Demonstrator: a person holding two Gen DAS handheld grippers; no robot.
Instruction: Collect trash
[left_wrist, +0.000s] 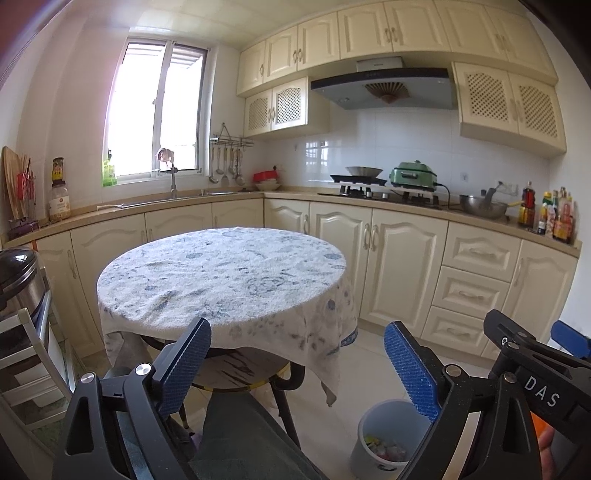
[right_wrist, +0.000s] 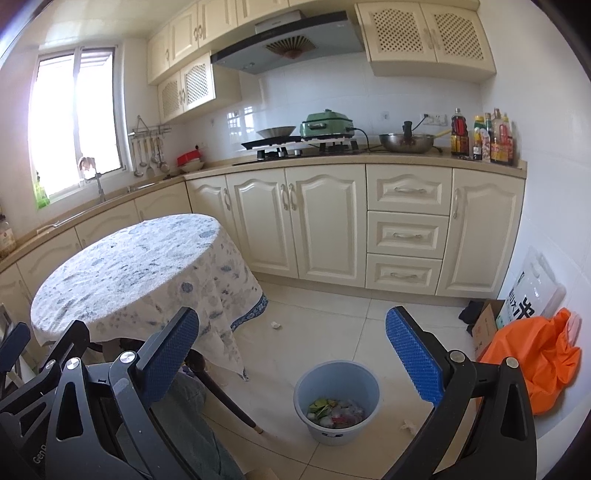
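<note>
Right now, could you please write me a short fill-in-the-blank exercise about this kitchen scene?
1. The blue bin stands on the ____.
2. The round table is covered by a floral ____.
3. The bag slumped by the wall is coloured ____.
4. Both grippers' jaws stand ____, with nothing between them.

Missing words: floor; tablecloth; orange; open

This is a home kitchen. Cream panelled cabinets (right_wrist: 325, 221) run under an L-shaped counter (right_wrist: 369, 159), with matching wall cupboards (left_wrist: 369, 33) above. A range hood (left_wrist: 382, 88) hangs over a gas hob (right_wrist: 295, 147) that carries a pan and a green electric cooker (right_wrist: 327, 123). Ladles hang from a wall rack (left_wrist: 231, 142) beside the window (left_wrist: 159, 110), near a sink tap (left_wrist: 173, 179). Sauce bottles (right_wrist: 484, 136) crowd the counter's end, and a small round table (left_wrist: 221, 273) under a flowered cloth stands on the tiled floor (right_wrist: 332, 325).
</note>
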